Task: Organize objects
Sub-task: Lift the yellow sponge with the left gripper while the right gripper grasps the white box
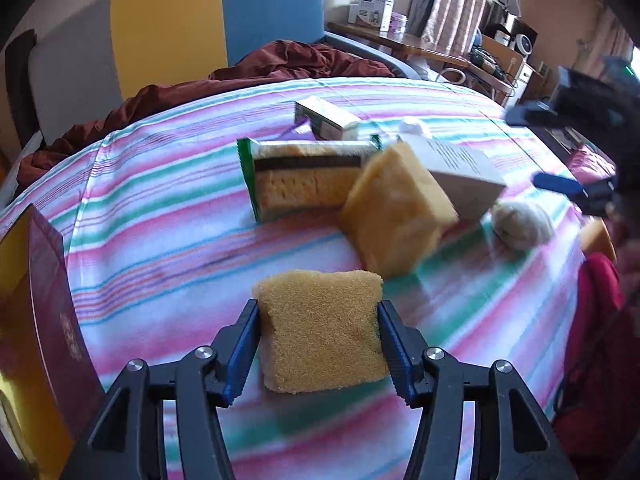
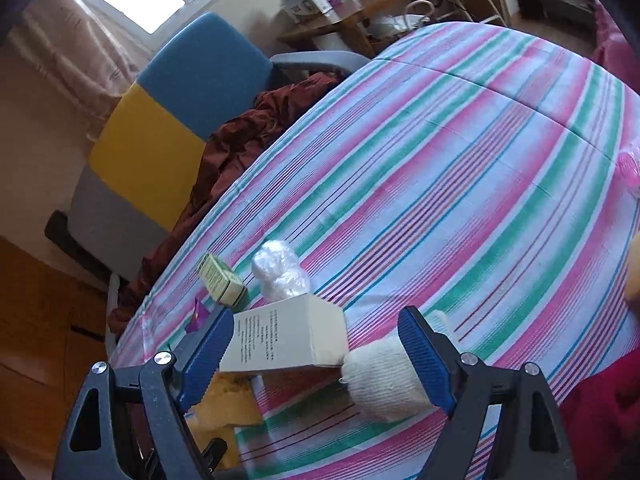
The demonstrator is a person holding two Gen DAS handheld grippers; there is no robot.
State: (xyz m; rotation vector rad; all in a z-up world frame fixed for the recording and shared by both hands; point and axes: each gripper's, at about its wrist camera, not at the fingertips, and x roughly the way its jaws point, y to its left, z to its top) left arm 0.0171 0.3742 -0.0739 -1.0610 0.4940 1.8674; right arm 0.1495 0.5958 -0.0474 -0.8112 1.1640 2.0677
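Sponge [image 1: 322, 330] nearest, between fingers of left gripper [image 1: 319, 344], above striped cloth [image 1: 160, 240]. Second sponge [image 1: 396, 210] beyond it, tilted. Packaged sponge [image 1: 308, 178] left of second sponge. Small box [image 1: 326, 118] behind package. Large box [image 1: 460, 172] right of second sponge; glove [image 1: 522, 224] before large box. Book [image 1: 52, 320] at far left edge.

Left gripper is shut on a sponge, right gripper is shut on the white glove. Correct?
Not quite. The left gripper does clamp the sponge, but the right wrist view shows the right gripper open; the white glove lies unclamped on the striped cloth.
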